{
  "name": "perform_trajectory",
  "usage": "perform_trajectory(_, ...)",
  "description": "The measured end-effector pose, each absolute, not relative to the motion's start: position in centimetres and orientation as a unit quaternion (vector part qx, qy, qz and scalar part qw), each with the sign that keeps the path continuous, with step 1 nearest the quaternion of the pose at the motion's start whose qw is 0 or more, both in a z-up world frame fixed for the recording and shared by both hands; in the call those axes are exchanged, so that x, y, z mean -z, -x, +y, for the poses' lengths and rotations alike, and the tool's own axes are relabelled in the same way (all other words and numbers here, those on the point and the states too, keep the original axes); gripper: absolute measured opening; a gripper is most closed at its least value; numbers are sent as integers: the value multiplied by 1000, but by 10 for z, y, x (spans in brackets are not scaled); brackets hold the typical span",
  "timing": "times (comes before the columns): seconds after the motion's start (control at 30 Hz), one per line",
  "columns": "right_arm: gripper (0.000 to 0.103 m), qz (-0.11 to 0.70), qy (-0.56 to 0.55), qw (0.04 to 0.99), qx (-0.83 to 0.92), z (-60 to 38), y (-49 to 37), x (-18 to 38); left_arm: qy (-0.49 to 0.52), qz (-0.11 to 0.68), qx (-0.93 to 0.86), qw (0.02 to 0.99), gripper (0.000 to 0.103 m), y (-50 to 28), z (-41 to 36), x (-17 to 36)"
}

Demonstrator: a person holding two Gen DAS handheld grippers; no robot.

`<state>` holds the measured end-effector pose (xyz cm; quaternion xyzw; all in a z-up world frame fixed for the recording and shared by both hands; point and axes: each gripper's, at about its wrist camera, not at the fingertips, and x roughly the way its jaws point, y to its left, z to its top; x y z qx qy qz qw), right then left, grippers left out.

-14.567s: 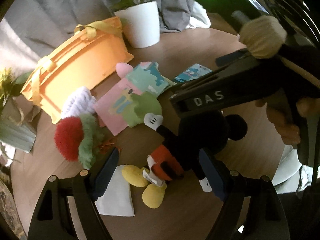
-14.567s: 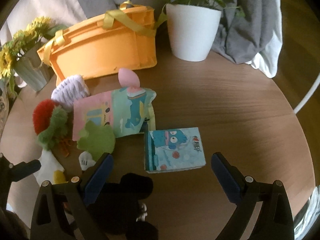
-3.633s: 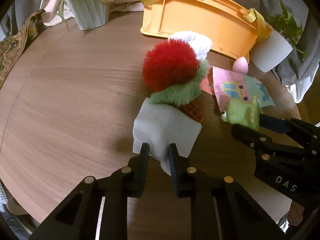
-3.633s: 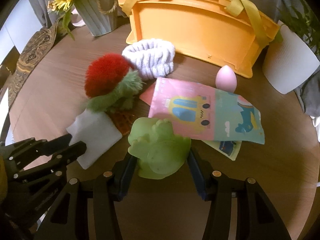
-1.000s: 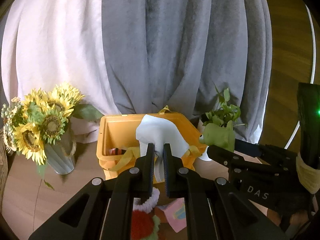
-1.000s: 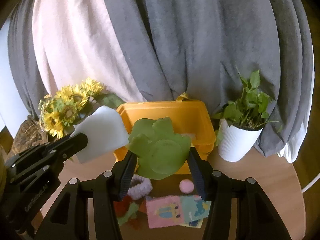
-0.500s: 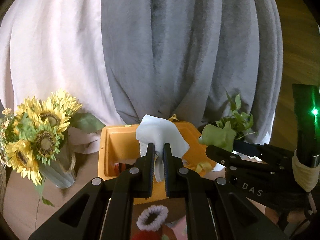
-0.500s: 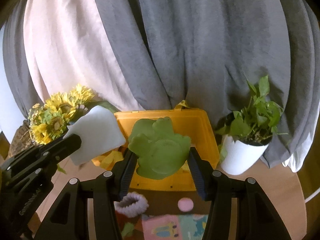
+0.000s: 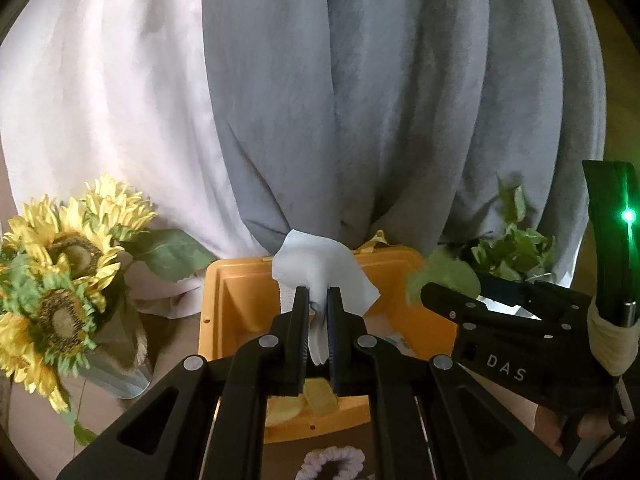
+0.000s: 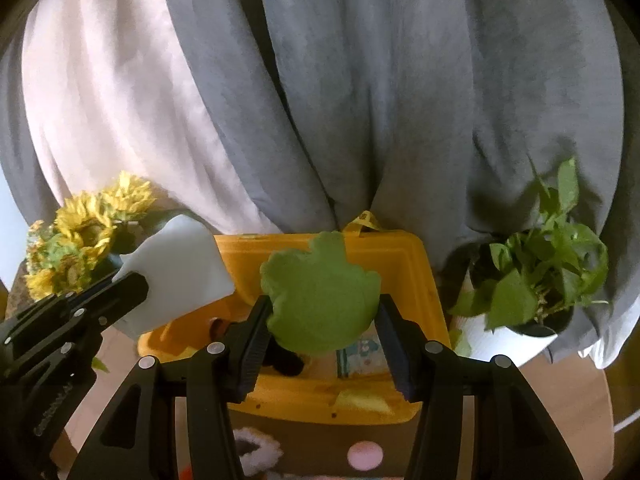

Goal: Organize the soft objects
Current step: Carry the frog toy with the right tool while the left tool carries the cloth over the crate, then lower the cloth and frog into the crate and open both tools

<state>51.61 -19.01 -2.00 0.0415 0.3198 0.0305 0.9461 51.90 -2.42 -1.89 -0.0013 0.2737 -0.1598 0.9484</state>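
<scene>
My left gripper (image 9: 318, 300) is shut on a white folded cloth (image 9: 320, 272), held in the air over the orange basket (image 9: 240, 292). My right gripper (image 10: 320, 308) is shut on a green frog plush (image 10: 320, 292), also above the orange basket (image 10: 420, 276). In the right wrist view the white cloth (image 10: 180, 272) shows at the left, pinched by the left gripper. Inside the basket lie a dark plush (image 10: 286, 360) and a light blue packet (image 10: 360, 354). The frog plush (image 9: 442, 278) appears at the right of the left wrist view.
A vase of sunflowers (image 9: 60, 280) stands left of the basket. A potted green plant (image 10: 540, 280) in a white pot stands to its right. A fluffy white headband (image 10: 256, 452) and a pink egg (image 10: 364, 454) lie on the wooden table in front of the basket. Grey and pale curtains hang behind.
Both grippers have moved forward toward the basket with their loads; the basket now looks larger and sits right under the cloth and the frog. Neither grip has changed.
</scene>
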Motion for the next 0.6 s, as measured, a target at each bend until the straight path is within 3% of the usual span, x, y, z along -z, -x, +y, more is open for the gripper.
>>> perform_trajectory(0.37,44,347,-32,937,-13,-198,-568,44,-4,329,169,929,10,-571,-36,55)
perform_trajectory(0.43,44,350,-36,936,-12,-201,-573,47,-7,340,169,925,18,-577,-38,60)
perform_trajectory(0.5,44,355,-40,934,-10,-204,-578,50,-4,349,174,921,40,-583,-40,64)
perform_trajectory(0.6,44,359,-41,932,-6,-208,-582,54,-9,351,169,921,51,-585,-42,66)
